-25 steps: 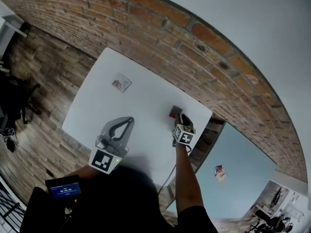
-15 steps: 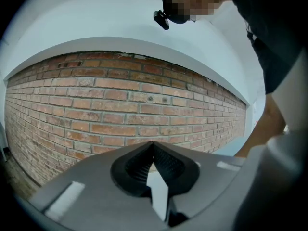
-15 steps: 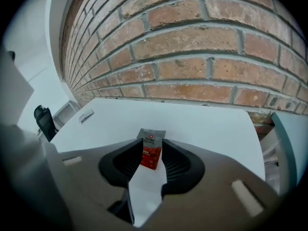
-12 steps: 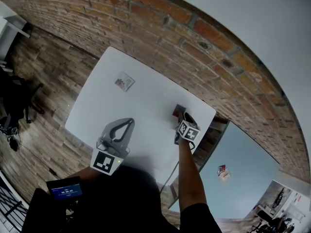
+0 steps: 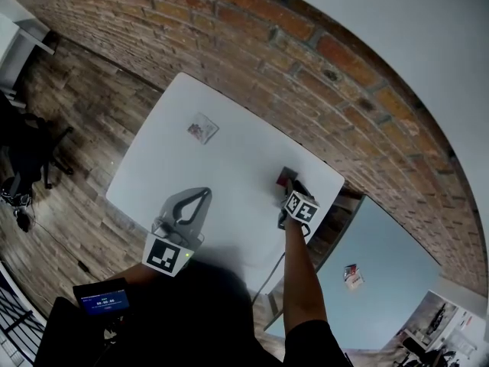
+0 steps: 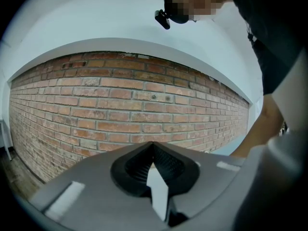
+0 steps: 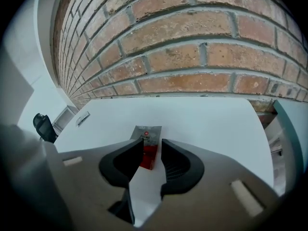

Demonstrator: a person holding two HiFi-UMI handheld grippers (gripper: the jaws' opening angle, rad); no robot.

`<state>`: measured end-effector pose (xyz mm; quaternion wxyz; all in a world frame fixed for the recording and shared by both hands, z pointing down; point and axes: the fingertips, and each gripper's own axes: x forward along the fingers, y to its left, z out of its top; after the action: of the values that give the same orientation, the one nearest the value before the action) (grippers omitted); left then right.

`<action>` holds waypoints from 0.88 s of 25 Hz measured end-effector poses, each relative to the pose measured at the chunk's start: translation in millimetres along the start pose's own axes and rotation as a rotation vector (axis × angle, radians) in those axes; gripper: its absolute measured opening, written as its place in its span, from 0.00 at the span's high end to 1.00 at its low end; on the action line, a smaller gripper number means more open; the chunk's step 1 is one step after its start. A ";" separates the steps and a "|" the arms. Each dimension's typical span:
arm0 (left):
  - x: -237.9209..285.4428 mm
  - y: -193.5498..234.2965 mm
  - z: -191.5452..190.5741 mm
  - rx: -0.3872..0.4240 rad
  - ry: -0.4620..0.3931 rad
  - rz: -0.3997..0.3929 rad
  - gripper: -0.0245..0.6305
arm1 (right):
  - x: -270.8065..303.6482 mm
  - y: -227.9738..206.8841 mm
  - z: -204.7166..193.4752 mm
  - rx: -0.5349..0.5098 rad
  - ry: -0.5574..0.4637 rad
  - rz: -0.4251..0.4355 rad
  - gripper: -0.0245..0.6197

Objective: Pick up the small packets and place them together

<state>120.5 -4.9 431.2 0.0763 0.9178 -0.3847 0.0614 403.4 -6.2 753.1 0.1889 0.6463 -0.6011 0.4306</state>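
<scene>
Red at its near end and grey at its far end, the nearer small packet (image 7: pixel 147 137) is seen lying flat on the white table (image 5: pixel 229 170), close to the table's right edge and below the brick wall (image 5: pixel 306 44). The right gripper (image 7: pixel 152 144) is held directly over it, pointed steeply down. Its jaws are spread, with a narrow gap, and have just been closing slightly. The packet's red end shows in that gap, but no pad is seen pressing on it, so the packet is judged not yet pinched.

The packet's long axis runs almost along the line in which the right gripper points, and the packet extends away past the fingertips. The jaws are therefore set across its short width, with one jaw on each long edge. A small descent is judged to be needed before a firm closure can be made.

The second packet (image 5: pixel 202 128) is placed well apart, towards the table's far left corner; it is also seen at the left of the right gripper view (image 7: pixel 83 118). The left gripper (image 5: pixel 205 193) is held over the near left part of the table with its jaws pressed together on nothing (image 6: pixel 154 146). It is the nearer of the two grippers to that second packet, which lies beyond its tips.
</scene>
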 end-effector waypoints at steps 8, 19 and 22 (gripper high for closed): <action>1.6 -1.2 0.1 -0.002 0.000 -0.005 0.96 | 1.2 6.0 -1.2 -0.039 0.018 0.020 0.79; 0.3 1.5 -2.5 0.001 0.009 0.006 0.96 | -4.3 5.9 -1.9 0.006 -0.007 0.053 0.95; 0.4 -1.2 -1.3 -0.005 0.005 0.000 0.96 | -10.8 6.4 -0.9 0.008 -0.021 0.049 0.95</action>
<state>121.6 -4.2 432.4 0.0795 0.9175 -0.3846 0.0627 398.2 -0.2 743.4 0.1693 0.6366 -0.6168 0.4308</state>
